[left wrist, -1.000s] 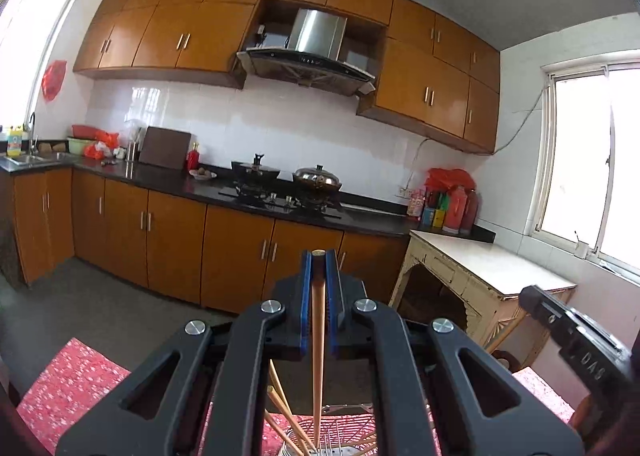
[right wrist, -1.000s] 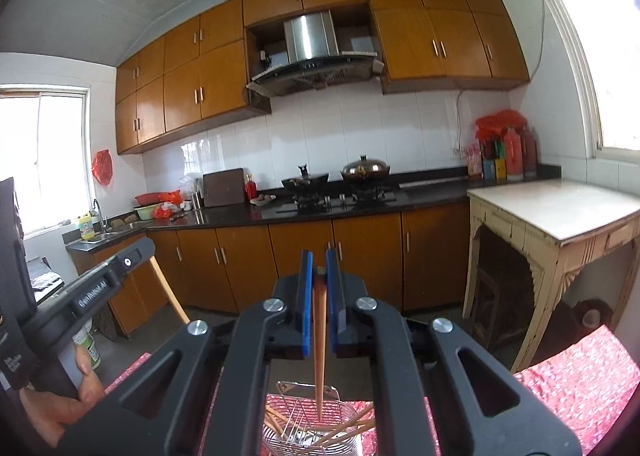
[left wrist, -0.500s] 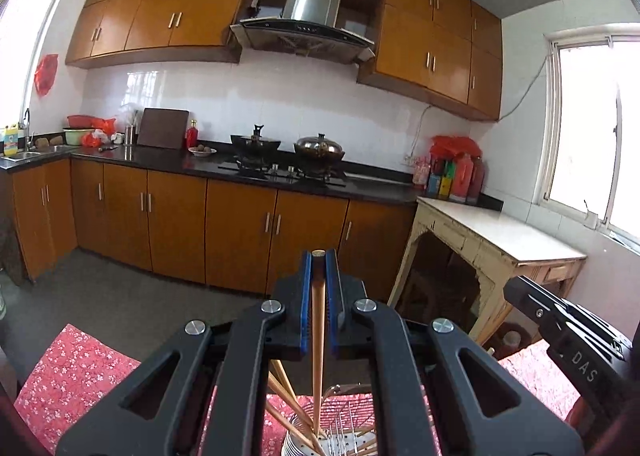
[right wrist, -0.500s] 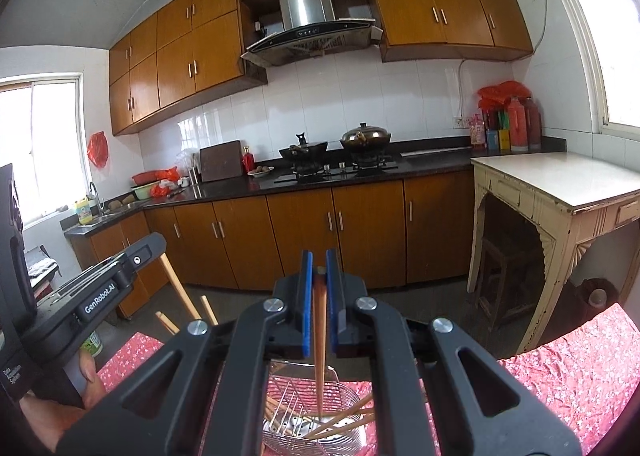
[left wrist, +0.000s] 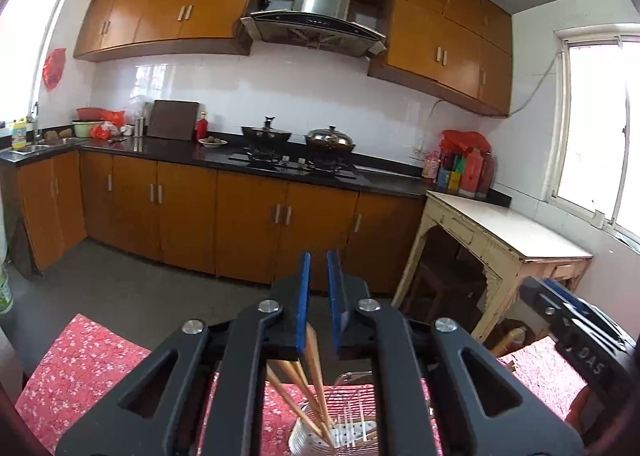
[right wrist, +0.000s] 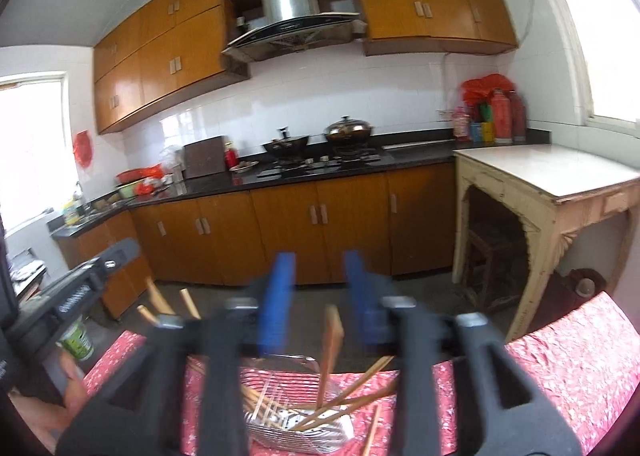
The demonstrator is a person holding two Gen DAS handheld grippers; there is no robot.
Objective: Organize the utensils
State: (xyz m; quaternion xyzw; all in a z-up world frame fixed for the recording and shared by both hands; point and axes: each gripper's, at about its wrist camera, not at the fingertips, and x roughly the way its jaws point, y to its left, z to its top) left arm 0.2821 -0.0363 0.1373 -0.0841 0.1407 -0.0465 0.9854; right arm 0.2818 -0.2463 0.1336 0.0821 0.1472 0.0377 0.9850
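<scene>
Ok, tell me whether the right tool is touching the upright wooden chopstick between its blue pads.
Apart. The right wrist view, though blurred, shows the right tool open, with a gap on each side of the upright wooden chopstick between its blue pads.

Two grippers are up over the red cloth, the left gripper (left wrist: 319, 288) and the right gripper (right wrist: 320, 296), each with two blue pads (left wrist: 305, 296). On the stove sit two pots (left wrist: 266, 134), and there is one range hood (left wrist: 316, 21) above them. One wire basket (right wrist: 288, 408) lies on the cloth with several chopsticks (right wrist: 352, 384) in it, too tangled to count, and one metal cup (left wrist: 308, 436) holds at least three more.
</scene>
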